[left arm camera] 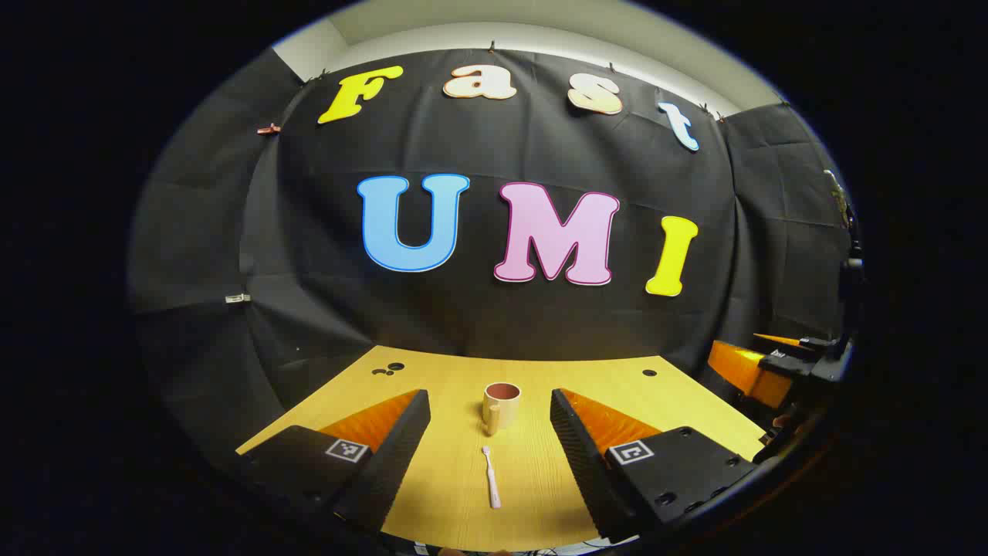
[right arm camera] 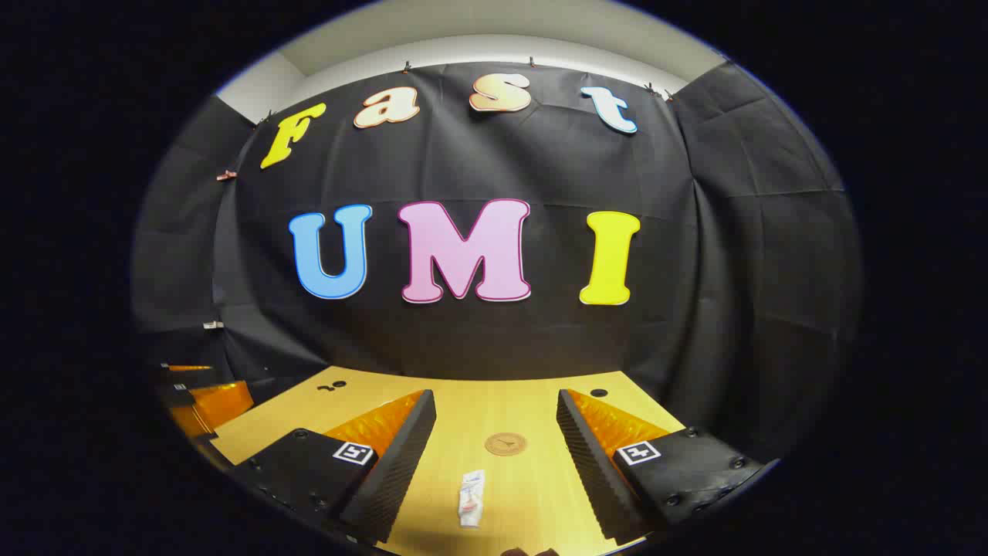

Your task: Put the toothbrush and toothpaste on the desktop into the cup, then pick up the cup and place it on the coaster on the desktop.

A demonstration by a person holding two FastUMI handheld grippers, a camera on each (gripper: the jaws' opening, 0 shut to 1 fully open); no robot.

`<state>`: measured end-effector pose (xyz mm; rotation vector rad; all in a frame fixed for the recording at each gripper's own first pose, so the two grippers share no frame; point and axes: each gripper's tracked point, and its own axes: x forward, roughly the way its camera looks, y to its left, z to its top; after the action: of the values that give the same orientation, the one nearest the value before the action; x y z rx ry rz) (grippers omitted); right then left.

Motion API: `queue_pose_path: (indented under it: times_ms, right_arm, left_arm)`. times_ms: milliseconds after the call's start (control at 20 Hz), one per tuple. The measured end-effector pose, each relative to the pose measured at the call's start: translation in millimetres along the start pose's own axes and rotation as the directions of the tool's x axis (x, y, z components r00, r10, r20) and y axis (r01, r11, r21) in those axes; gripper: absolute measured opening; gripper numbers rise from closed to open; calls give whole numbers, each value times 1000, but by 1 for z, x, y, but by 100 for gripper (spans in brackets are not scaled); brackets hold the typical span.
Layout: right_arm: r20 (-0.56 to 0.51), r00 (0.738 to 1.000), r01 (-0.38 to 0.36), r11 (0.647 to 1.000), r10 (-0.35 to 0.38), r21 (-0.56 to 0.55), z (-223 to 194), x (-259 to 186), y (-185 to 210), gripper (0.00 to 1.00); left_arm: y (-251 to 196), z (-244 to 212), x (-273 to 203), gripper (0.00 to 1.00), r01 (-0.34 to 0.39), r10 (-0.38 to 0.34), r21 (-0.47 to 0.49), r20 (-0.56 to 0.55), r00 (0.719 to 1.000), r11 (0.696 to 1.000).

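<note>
In the left gripper view a cream cup (left arm camera: 501,405) with a reddish inside stands upright on the yellow wooden desk (left arm camera: 532,471). A white toothbrush (left arm camera: 491,477) lies flat in front of it, nearer me. My left gripper (left arm camera: 489,408) is open above the desk, the cup and brush between its fingers' lines, untouched. In the right gripper view a small white toothpaste tube (right arm camera: 470,498) lies on the desk (right arm camera: 532,479), and a round brown coaster (right arm camera: 505,444) sits beyond it. My right gripper (right arm camera: 495,405) is open, holding nothing. The right gripper (left arm camera: 779,363) also appears at the left view's right edge.
The desk has small dark holes near its far corners (left arm camera: 395,366) (right arm camera: 600,393). Black cloth closes the booth behind and on both sides. The left gripper's orange and black body (right arm camera: 204,398) appears at the left edge of the right gripper view.
</note>
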<state>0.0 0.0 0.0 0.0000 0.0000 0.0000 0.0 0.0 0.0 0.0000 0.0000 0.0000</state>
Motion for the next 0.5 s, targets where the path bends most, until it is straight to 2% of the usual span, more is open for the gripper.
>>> queue_pose_path:
  times_ms: [100, 200, 400, 500]
  right_arm:
    - [-16, 1000, 9, 1000, -9, 2, -8, -6, -4, 97]
    - [-31, 999, 11, 1000, -10, 14, -11, -4, -5, 97]
    - [-69, 998, 0, 1000, 1, 18, -22, 2, 1, 95]
    - [-96, 995, 0, 1000, 2, 27, -30, 7, 2, 98]
  left_arm:
    - [-6, -1, 3, 97, 23, -23, 10, 5, 1000, 1000]
    - [-3, -6, 5, 97, 13, -13, 23, -4, 1000, 1000]
    - [-7, -15, 4, 97, 10, -11, -18, -28, 1000, 1000]
    - [-4, -18, 6, 97, 0, -1, -8, -34, 999, 1000]
